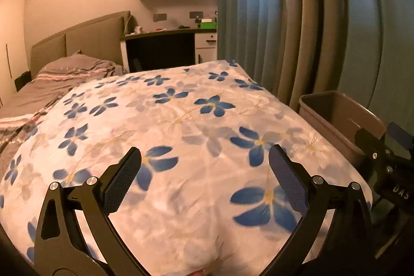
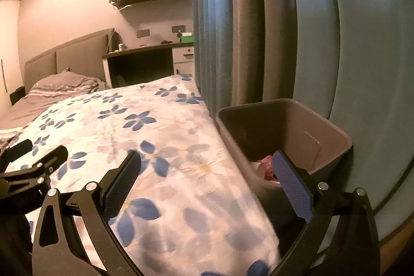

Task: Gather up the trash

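Both grippers, left (image 1: 204,159) and right (image 2: 207,164), I hold spread and empty; wrappers (image 2: 266,167) fill the bin (image 2: 333,139), which I could knock over.

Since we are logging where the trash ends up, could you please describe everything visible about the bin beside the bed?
The bin is a rectangular, open-topped container, brown and smooth like plastic, standing upright between the floral bedcover and the blue curtain. Its near side sits against the bed edge. Inside lie a pink item and pale crumpled trash. Neither gripper touches it.
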`<state>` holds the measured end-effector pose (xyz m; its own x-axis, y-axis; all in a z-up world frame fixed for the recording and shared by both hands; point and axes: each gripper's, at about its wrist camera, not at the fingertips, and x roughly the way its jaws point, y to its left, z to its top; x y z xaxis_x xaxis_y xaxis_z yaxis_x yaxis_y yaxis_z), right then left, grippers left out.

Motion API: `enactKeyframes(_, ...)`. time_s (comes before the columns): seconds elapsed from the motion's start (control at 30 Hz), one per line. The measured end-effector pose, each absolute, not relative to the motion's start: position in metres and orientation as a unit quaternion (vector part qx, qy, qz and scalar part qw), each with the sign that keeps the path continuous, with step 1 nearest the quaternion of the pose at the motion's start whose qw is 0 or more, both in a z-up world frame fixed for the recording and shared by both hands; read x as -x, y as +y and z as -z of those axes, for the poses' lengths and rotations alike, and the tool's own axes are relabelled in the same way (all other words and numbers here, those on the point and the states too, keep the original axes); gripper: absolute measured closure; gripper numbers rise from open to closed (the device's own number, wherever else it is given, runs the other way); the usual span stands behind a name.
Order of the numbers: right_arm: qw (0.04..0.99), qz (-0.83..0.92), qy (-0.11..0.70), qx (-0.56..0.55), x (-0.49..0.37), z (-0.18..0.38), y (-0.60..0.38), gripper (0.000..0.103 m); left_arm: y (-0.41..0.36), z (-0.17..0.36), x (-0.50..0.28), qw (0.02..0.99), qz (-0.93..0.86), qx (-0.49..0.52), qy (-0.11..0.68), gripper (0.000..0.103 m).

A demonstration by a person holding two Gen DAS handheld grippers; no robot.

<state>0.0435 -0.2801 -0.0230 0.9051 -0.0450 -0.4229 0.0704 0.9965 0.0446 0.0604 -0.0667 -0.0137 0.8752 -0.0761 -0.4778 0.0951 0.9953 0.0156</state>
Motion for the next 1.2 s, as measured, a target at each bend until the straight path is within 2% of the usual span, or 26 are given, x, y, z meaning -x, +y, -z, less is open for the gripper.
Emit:
enactKeyframes(0.5,0.979,0.015,0.202,-0.013,-0.005,0.018,-0.244,0.006,-0.04,0.009,-0.019,0.973,0.043,0.004,0.226,0.006)
enactKeyframes(1.2,0.981,0.012,0.193,-0.019,0.0,0.016,-0.247,0.006,-0.048,0.011,-0.017,0.971,0.046,-0.004,0.235,0.006)
